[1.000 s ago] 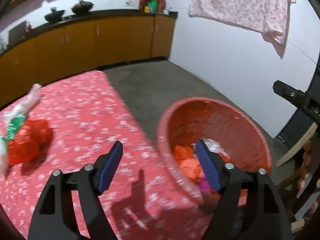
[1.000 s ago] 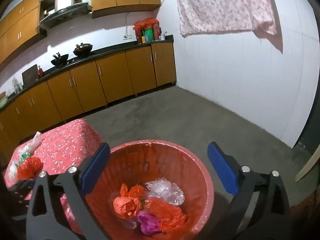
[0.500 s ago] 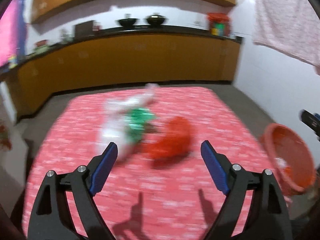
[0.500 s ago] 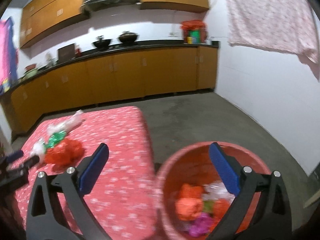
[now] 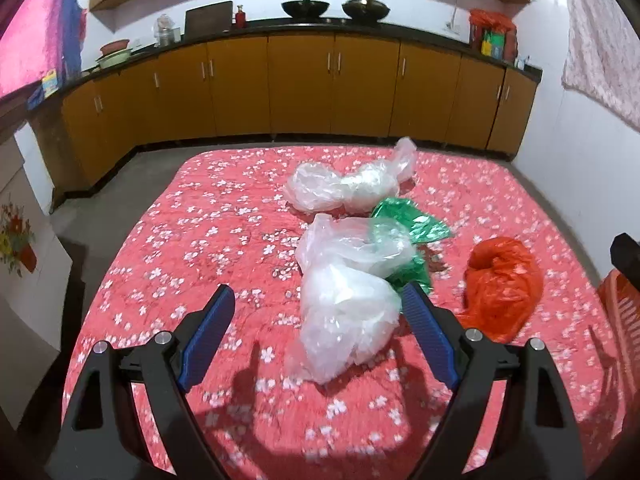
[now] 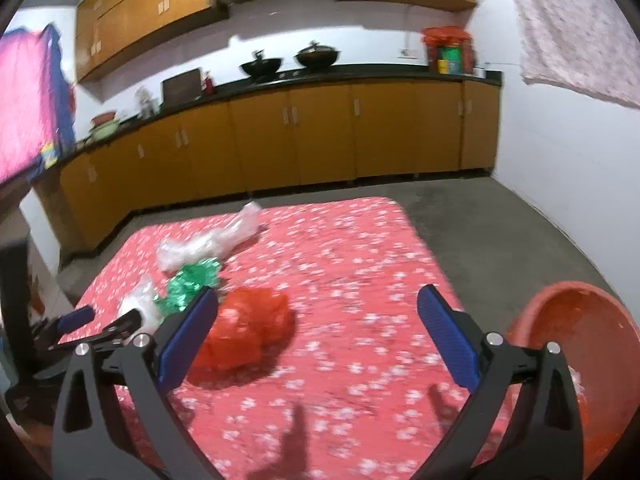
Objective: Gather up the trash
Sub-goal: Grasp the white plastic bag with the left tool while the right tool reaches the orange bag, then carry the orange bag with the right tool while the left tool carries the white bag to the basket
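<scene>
Crumpled plastic bags lie on the red flowered table (image 5: 208, 240). A near clear bag (image 5: 348, 300) lies between the fingers of my open, empty left gripper (image 5: 320, 320). A green bag (image 5: 408, 232), a far clear bag (image 5: 344, 186) and a red bag (image 5: 502, 284) lie beyond and to the right. In the right wrist view my right gripper (image 6: 316, 332) is open and empty, hovering over the table, with the red bag (image 6: 244, 332) by its left finger. The orange bin (image 6: 580, 360) stands off the table's right side. The left gripper (image 6: 92, 324) shows at far left.
Orange kitchen cabinets (image 5: 300, 88) with woks on the counter line the far wall. Grey floor (image 6: 500, 232) lies between table and white wall. A pink cloth (image 6: 580, 32) hangs at the upper right. The bin's rim (image 5: 620, 304) shows at the right edge of the left wrist view.
Both grippers swung left from the bin to the table. The left one has closed in on the near clear bag. Both stay open and empty.
</scene>
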Motion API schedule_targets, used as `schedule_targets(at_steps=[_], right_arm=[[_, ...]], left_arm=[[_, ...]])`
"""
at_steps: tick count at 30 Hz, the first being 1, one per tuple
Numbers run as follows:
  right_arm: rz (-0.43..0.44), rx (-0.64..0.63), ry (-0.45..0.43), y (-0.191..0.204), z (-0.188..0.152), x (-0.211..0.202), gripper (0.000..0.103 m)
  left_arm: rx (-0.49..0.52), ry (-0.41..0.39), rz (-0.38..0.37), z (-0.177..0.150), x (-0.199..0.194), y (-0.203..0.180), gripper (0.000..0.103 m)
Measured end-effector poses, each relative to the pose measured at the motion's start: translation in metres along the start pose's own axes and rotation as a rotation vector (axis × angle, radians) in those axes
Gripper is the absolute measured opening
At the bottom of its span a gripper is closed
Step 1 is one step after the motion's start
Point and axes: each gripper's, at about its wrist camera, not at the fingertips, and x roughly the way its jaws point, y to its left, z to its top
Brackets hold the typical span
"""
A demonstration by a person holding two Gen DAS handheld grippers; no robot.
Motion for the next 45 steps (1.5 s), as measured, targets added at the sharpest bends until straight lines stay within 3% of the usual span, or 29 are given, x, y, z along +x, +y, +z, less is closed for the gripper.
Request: schedule_targets(at_steps=[4, 8, 11, 19, 28, 38, 45], right_arm=[[0.002, -0.054, 0.014, 0.017, -0.008, 0.008, 0.097], [0.001, -0.043, 0.037, 0.015, -0.011, 0.013, 0.097], [0.015, -0.036, 0.051, 0.018, -0.009, 0.017, 0.095], [0.054, -0.077, 0.105, 0.047, -0.009, 0.040, 0.094], [-0.035, -0.115, 0.205, 0.067, -0.015, 0.077, 0.093], [0.001, -0.100, 0.297, 0.055, -0.026, 0.091, 0.052], [-0.016, -0.088, 0.261, 0.034, -0.025, 0.071, 0.050]], left_arm=[[-0.002, 0.052, -0.003, 0.000, 0.018, 0.001, 0.079], [-0.024, 0.111, -0.025, 0.001, 0.031, 0.006, 0.052], [-0.048, 0.101, -0.035, 0.000, 0.029, 0.015, 0.044], [-0.090, 0.054, 0.061, -0.001, 0.017, 0.061, 0.044], [-0.141, 0.060, 0.077, -0.001, 0.019, 0.086, 0.044], [-0.127, 0.052, 0.072, 0.000, 0.018, 0.080, 0.044], [-0.109, 0.034, 0.044, -0.002, 0.006, 0.066, 0.044]])
